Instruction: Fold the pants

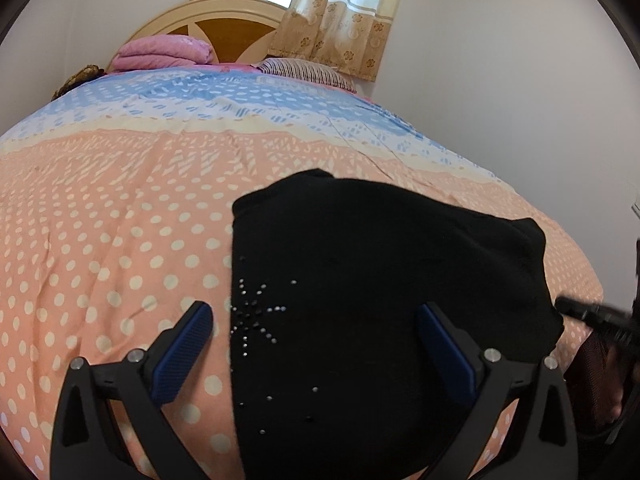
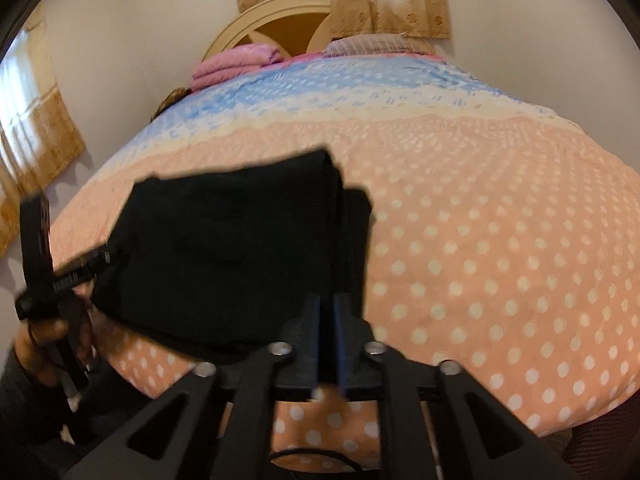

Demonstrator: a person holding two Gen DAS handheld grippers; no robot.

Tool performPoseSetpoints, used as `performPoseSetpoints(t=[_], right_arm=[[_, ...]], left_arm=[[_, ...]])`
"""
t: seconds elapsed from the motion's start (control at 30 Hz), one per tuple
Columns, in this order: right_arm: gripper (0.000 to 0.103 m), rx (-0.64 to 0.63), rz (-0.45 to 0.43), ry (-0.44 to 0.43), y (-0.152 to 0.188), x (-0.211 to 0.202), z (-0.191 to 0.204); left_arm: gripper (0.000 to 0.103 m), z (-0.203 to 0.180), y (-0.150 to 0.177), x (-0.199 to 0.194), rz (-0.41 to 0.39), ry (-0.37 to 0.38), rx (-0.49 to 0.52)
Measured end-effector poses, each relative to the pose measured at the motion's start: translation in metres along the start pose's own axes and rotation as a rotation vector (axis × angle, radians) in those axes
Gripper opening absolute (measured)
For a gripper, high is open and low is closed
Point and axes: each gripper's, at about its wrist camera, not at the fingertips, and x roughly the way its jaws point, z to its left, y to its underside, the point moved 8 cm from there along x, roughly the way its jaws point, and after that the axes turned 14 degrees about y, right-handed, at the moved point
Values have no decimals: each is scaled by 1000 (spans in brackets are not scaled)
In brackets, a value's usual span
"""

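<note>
Black pants (image 1: 380, 260), folded into a thick rectangle, lie on the peach dotted bedspread (image 1: 100, 240). A rhinestone star (image 1: 252, 312) marks their left part. My left gripper (image 1: 316, 312) is open wide above the near left portion, with the left blue pad (image 1: 188, 344) over the bedspread and the right pad over the cloth. In the right wrist view the pants (image 2: 224, 248) show stacked layers on their right side. My right gripper (image 2: 327, 300) hovers at their near right corner, jaws almost together, and no cloth shows between them. The left gripper (image 2: 40, 260) is blurred beside a hand.
A pink folded blanket (image 1: 164, 54) and a striped pillow (image 1: 304, 70) lie at the head of the bed under the wooden headboard (image 1: 224, 26). Curtains (image 1: 332, 12) hang behind. The bedspread's near edge (image 2: 320, 440) drops off below the right gripper.
</note>
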Motion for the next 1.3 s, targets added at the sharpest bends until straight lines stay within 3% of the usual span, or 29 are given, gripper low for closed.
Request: performPoseSetpoints(t=[0.03,0.17,0.23,0.33,0.37,0.47,0.63,0.93,1.0,1.07,1.1,1.2,1.3], right_arm=[[71,27,-30,-22,-13,-4,-1],[73,82,-49,-77,-45,5,6],[72,111,-9,-131,-53,19,14],[28,130,80,-141,-52,48,23],[20,142,88,-147,-50,51,23],[13,163,66,-151,-51,43,19],[11,175,29,-104,-47,35,7],[11,201,81,-88,-34,67,-5],[18,180,62,-82,-35,59,-4],[43,166,26,-40,-36,41,-5],[47,159,2,-34,-35,32,-5],[48,89,-82,-44,-29,-4,7],[48,-34,-129,-130,-10,-32,38]], left_arm=[[103,-1,0,0,1,3,-2],[103,-3,1,0,6,5,8],[103,-3,0,0,8,0,15],[103,-2,-1,0,14,-4,16],[103,-1,-1,-1,14,-6,17],[103,1,-2,-2,17,-2,10],[103,-1,-1,-1,24,4,8],[103,-1,4,5,44,5,14],[103,-2,4,4,46,6,13],[103,-2,4,4,46,3,14],[103,-1,4,4,45,3,14],[103,-1,4,5,48,4,11],[103,-2,4,4,54,2,10]])
